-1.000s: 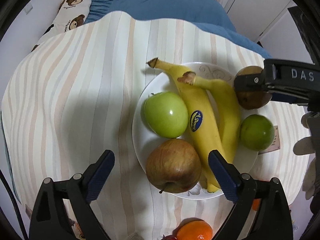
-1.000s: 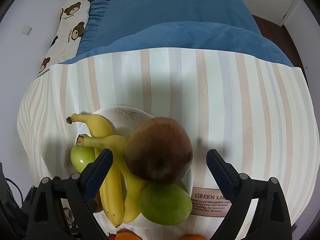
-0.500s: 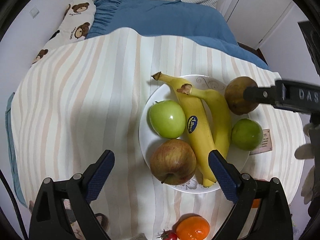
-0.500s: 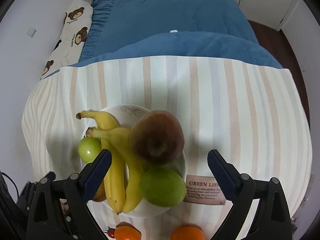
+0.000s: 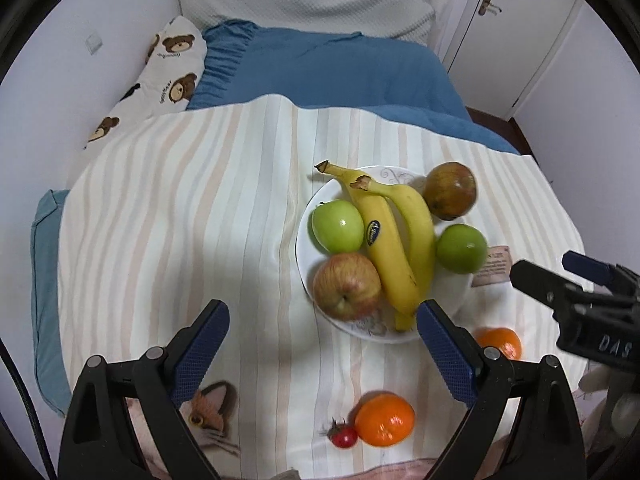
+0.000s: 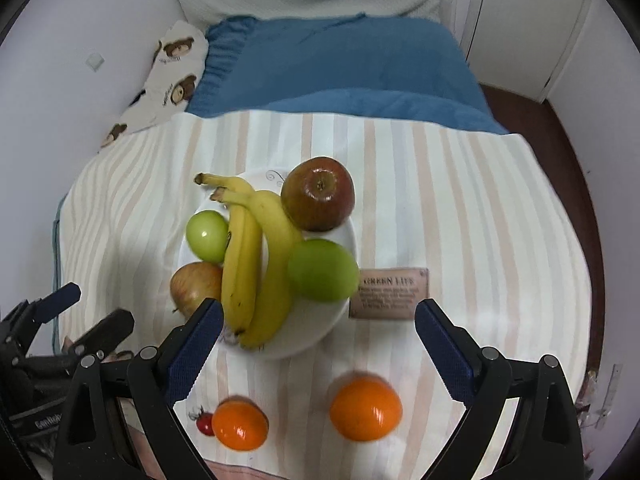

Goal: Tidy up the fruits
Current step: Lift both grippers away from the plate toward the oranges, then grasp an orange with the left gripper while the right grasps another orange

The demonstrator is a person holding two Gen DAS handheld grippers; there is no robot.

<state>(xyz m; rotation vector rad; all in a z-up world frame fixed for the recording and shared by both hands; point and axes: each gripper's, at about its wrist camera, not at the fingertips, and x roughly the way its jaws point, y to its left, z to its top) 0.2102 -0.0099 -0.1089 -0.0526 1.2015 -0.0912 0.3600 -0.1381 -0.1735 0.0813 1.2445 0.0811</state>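
Fruit crowds a white plate on a striped cloth: two bananas lie side by side across its middle, stems pointing away from the cameras, one bearing a dark oval sticker. On their left sit a green apple and, nearer the camera, a red-yellow apple, the two just beside each other and against the bananas. On the right side a dark red apple rests at the far rim and a second green apple sits nearer, overhanging the plate's edge. Off the plate, on the cloth in front, lie two oranges well apart from each other, with a small red tomato touching the left one. A brown label reading "GREEN LIFE" is stitched on the cloth just right of the plate. The left gripper hangs above the cloth in front of the plate, jaws spread wide and holding nothing. The right gripper is likewise spread wide and empty, its left finger overlapping the plate's near edge in the view, the right-hand orange lying between its fingers. Behind the cloth are a blue blanket and a bear-print pillow.
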